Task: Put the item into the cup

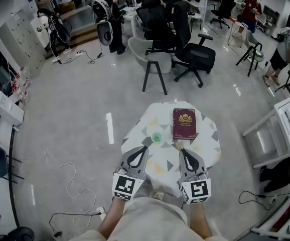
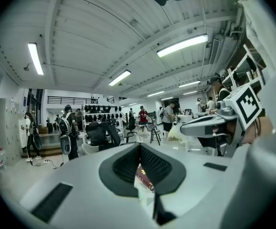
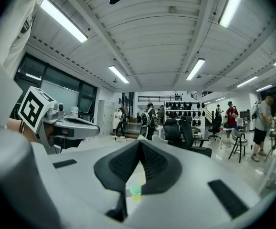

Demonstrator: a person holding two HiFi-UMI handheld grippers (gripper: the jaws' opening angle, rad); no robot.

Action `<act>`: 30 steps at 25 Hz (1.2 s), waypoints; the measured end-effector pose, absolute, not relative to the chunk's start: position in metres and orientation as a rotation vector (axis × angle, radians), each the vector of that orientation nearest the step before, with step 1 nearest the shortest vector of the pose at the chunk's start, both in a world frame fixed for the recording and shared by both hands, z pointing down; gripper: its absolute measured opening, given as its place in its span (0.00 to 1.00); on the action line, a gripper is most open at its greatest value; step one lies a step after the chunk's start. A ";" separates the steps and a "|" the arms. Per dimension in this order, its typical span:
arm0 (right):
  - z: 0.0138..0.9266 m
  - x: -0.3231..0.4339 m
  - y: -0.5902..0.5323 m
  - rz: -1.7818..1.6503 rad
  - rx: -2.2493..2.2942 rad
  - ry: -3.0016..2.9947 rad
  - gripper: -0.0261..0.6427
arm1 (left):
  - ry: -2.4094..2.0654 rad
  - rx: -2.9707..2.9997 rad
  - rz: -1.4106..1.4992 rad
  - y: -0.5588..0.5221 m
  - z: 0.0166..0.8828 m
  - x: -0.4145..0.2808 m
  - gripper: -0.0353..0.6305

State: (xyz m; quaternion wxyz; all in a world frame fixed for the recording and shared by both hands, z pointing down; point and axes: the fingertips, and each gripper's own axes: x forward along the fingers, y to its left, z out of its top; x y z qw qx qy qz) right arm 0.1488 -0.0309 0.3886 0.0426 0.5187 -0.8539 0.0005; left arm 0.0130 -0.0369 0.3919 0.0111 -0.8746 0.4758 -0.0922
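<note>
A small green cup (image 1: pixel 156 137) stands on a little table with a patterned cloth (image 1: pixel 207 152). Right of the cup lies a dark red book (image 1: pixel 184 123). My left gripper (image 1: pixel 144 149) hovers just short of the cup, its jaws shut with nothing between them. My right gripper (image 1: pixel 182 151) is level with it, below the book's near edge, also shut and empty. In the left gripper view, the gripper (image 2: pixel 140 145) shows the book (image 2: pixel 145 178) through the gap under its tips. In the right gripper view, the gripper (image 3: pixel 140 141) shows the cup (image 3: pixel 135 191) the same way.
A grey chair (image 1: pixel 150 59) and black office chairs (image 1: pixel 190 51) stand beyond the table. A white rack (image 1: pixel 285 129) is to the right. Cables (image 1: pixel 69 185) lie on the floor at left. People stand at the far back of the room.
</note>
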 end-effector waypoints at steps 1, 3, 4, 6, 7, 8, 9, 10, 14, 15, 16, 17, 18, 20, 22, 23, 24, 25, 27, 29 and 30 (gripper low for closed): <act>0.390 0.147 -0.035 0.004 1.584 -2.611 0.05 | 1.486 -2.732 -0.288 -0.041 0.394 0.012 0.07; 0.395 0.144 -0.043 0.019 1.580 -2.609 0.05 | 1.487 -2.741 -0.287 -0.049 0.397 0.009 0.07; 0.399 0.142 -0.047 0.027 1.578 -2.607 0.05 | 1.486 -2.746 -0.287 -0.054 0.400 0.008 0.07; 0.402 0.138 -0.056 0.024 1.573 -2.599 0.05 | 1.479 -2.757 -0.290 -0.065 0.406 0.005 0.07; 0.404 0.135 -0.062 0.024 1.573 -2.593 0.05 | 1.474 -2.766 -0.291 -0.071 0.409 0.004 0.07; 0.407 0.133 -0.067 0.034 1.574 -2.585 0.05 | 1.468 -2.776 -0.292 -0.077 0.412 0.003 0.07; 0.412 0.132 -0.073 0.049 1.575 -2.576 0.05 | 1.462 -2.786 -0.293 -0.083 0.415 0.002 0.07; 0.416 0.130 -0.079 0.061 1.575 -2.568 0.05 | 1.456 -2.797 -0.295 -0.090 0.419 0.001 0.07; 0.429 0.117 -0.103 0.077 1.561 -2.537 0.05 | 1.426 -2.840 -0.327 -0.116 0.438 -0.006 0.07; 0.433 0.114 -0.109 0.081 1.558 -2.530 0.05 | 1.417 -2.852 -0.336 -0.122 0.443 -0.008 0.07; 0.436 0.111 -0.116 0.085 1.554 -2.520 0.05 | 1.408 -2.865 -0.345 -0.129 0.448 -0.009 0.07; 0.441 0.109 -0.121 0.093 1.551 -2.510 0.05 | 1.400 -2.878 -0.352 -0.135 0.453 -0.010 0.07; 0.446 0.107 -0.127 0.105 1.549 -2.498 0.05 | 1.392 -2.892 -0.360 -0.141 0.459 -0.012 0.07; 0.459 0.105 -0.135 0.146 1.551 -2.474 0.05 | 1.373 -2.920 -0.378 -0.151 0.470 -0.013 0.07; 0.470 0.104 -0.142 0.182 1.554 -2.450 0.05 | 1.349 -2.948 -0.401 -0.161 0.481 -0.013 0.07; 0.476 0.103 -0.146 0.195 1.554 -2.437 0.05 | 1.336 -2.961 -0.413 -0.165 0.486 -0.013 0.07; 0.481 0.103 -0.149 0.206 1.552 -2.424 0.05 | 1.324 -2.973 -0.426 -0.169 0.492 -0.013 0.07; 0.487 0.102 -0.152 0.217 1.549 -2.412 0.05 | 1.313 -2.985 -0.438 -0.173 0.497 -0.013 0.07; 0.497 0.099 -0.158 0.240 1.538 -2.390 0.05 | 1.295 -3.009 -0.463 -0.180 0.509 -0.014 0.07; 0.508 0.096 -0.163 0.265 1.526 -2.368 0.05 | 1.277 -3.033 -0.490 -0.185 0.521 -0.014 0.07; 0.513 0.095 -0.164 0.277 1.520 -2.357 0.05 | 1.267 -3.045 -0.504 -0.187 0.526 -0.014 0.07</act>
